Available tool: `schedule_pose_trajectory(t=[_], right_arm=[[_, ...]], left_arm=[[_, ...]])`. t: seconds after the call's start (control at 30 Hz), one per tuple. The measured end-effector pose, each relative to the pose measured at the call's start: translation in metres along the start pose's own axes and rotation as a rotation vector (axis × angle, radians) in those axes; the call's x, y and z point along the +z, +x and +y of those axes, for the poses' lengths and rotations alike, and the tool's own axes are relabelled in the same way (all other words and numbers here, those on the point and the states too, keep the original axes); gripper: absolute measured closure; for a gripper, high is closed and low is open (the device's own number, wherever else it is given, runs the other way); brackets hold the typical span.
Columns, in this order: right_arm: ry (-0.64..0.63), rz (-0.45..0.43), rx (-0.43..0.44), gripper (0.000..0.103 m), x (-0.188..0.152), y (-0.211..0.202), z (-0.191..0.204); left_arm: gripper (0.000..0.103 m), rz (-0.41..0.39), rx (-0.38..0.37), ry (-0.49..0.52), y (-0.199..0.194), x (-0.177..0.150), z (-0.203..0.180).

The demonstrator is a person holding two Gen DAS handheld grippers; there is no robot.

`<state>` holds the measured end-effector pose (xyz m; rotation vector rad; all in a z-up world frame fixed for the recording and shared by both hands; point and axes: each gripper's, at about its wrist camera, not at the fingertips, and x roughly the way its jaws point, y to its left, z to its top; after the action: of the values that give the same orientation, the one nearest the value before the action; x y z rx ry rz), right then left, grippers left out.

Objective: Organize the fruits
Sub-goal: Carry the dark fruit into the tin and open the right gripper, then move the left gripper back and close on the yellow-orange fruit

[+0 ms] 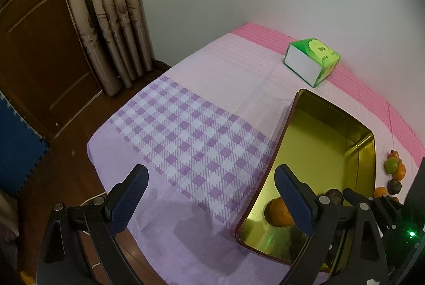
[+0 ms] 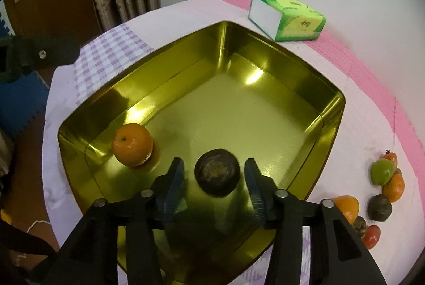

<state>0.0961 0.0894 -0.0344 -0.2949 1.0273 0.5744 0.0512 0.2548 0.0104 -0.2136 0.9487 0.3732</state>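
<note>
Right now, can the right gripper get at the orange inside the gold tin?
Probably yes. The right gripper is open above the gold tin, with only the dark fruit between its fingers. The orange sits uncovered to its left.

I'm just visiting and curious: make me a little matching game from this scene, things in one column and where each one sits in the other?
Things:
1. orange mandarin
2. dark brown fruit
3. green tissue box
4. green lime

Places:
A. on the cloth near the wall, beyond the gold tin
B. inside the tin, in its left corner
C. in the fruit pile on the cloth, right of the tin
D. inside the tin, between the open fingers of the right hand-held gripper

Pairs: 1-B, 2-D, 3-A, 4-C
</note>
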Motion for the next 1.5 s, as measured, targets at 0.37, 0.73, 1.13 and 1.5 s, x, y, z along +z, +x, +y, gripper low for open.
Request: schedule_pose_trajectory(t=[0.37,0.73,1.13,1.5], right_arm=[[0.17,-0.158,-0.045,0.036,-0.017,-0.063,-0.064],[0.439,-0.139,-0.278,0.016,-0.098,-0.085,-0.207],[0.479,-0.072,-0.318,0.015,-0.142,-0.05,-0.261],[0.449,-0.068,-0.284,0.0,-0.152,-0.039,-0.271]], left_arm=[[0.009,-0.003,0.003,0.019,0.0,-0.001,-0.004],[0.009,-0.028,-0.035,0.132,-0.007,-0.01,-0.033],[0.009,-0.068,-0.236,0.429,-0.04,-0.047,-0.14],[0.027,0.011,-0.321,0.612,-0.02,-0.063,-0.228]])
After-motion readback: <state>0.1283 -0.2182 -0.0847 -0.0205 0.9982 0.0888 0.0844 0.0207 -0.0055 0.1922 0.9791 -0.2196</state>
